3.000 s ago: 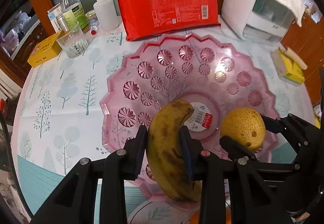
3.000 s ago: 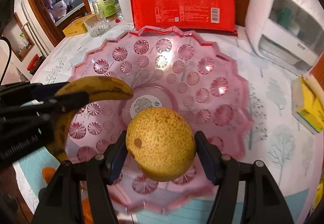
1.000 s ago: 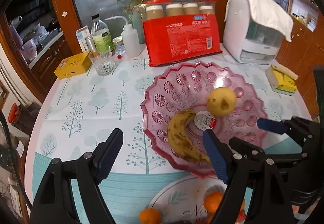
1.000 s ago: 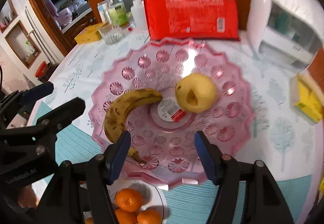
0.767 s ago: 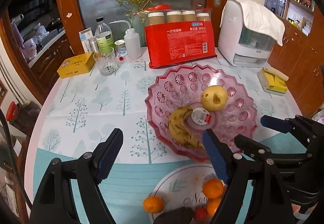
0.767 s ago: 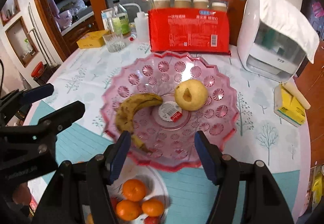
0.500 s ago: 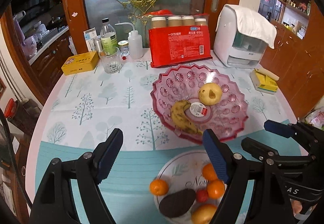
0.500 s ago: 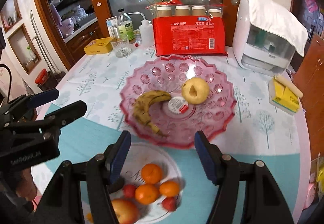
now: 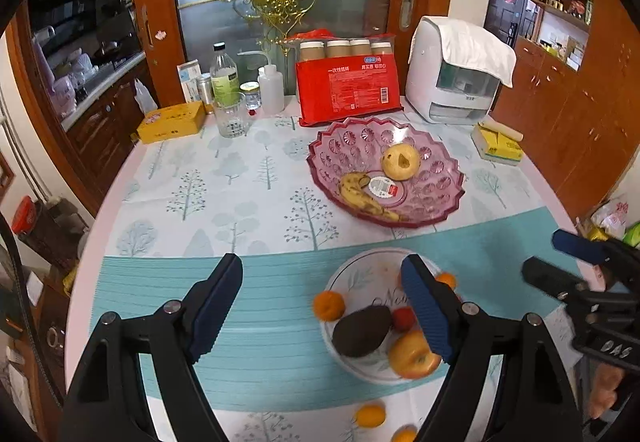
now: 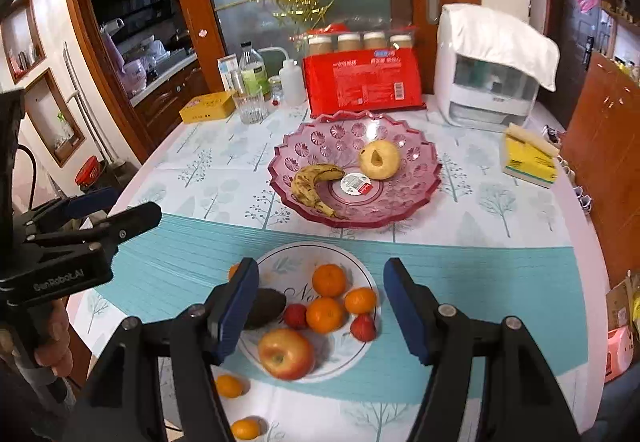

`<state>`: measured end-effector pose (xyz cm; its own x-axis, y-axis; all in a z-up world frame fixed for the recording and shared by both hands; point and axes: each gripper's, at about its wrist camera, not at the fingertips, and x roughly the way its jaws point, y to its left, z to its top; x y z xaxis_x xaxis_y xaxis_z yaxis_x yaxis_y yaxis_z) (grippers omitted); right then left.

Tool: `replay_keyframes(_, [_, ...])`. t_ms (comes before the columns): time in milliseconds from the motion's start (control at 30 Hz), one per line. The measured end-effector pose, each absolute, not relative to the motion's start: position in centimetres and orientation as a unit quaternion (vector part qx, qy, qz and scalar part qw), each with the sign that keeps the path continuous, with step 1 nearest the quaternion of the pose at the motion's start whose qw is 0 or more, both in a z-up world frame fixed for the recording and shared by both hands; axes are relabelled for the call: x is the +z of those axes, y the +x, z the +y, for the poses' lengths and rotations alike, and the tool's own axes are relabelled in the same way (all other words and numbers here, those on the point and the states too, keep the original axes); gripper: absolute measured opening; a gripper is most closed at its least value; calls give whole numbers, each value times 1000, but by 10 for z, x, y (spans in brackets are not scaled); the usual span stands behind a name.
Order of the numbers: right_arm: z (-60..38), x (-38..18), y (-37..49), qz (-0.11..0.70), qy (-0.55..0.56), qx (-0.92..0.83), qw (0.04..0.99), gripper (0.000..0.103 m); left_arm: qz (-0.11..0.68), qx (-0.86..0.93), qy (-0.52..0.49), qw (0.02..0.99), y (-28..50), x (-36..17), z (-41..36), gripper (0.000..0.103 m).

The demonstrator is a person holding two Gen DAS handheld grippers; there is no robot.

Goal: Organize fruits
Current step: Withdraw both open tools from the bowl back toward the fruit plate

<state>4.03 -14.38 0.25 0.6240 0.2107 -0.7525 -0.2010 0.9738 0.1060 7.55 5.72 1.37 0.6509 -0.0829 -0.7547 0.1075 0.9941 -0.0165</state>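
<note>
A spotted banana point(image 9: 362, 196) and a yellow pear point(image 9: 400, 161) lie in the pink glass bowl point(image 9: 440, 194), apart from both grippers. Nearer to me stands a white plate point(image 10: 288, 262) bearing an apple point(image 10: 286, 353), a dark avocado point(image 10: 266, 308), tangerines point(image 10: 328, 280) and strawberries point(image 10: 363, 328). Two loose tangerines point(image 10: 229, 386) sit on the cloth in front of the plate. My left gripper point(image 9: 320, 266) hangs open and empty above the plate's left side. Over the plate itself, my right gripper point(image 10: 320, 270) is open too, with nothing between its pads.
At the back of the round table stand a red cup package point(image 9: 348, 90), a white appliance point(image 9: 460, 82) under a cloth, bottles, a glass point(image 9: 232, 114) and a yellow box point(image 9: 172, 121). A yellow tissue pack point(image 9: 498, 146) lies at right. A hand point(image 10: 52, 338) holds the left gripper.
Three seconds ago the grippers held the banana and the pear over the bowl; both fruits now lie in it. Both grippers have drawn back and up, bringing the fruit plate into view.
</note>
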Motion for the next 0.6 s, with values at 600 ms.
replay_keyframes(600, [-122, -4, -49, 407, -8, 130, 904, 66, 432, -57, 7, 900, 5, -3, 69, 89])
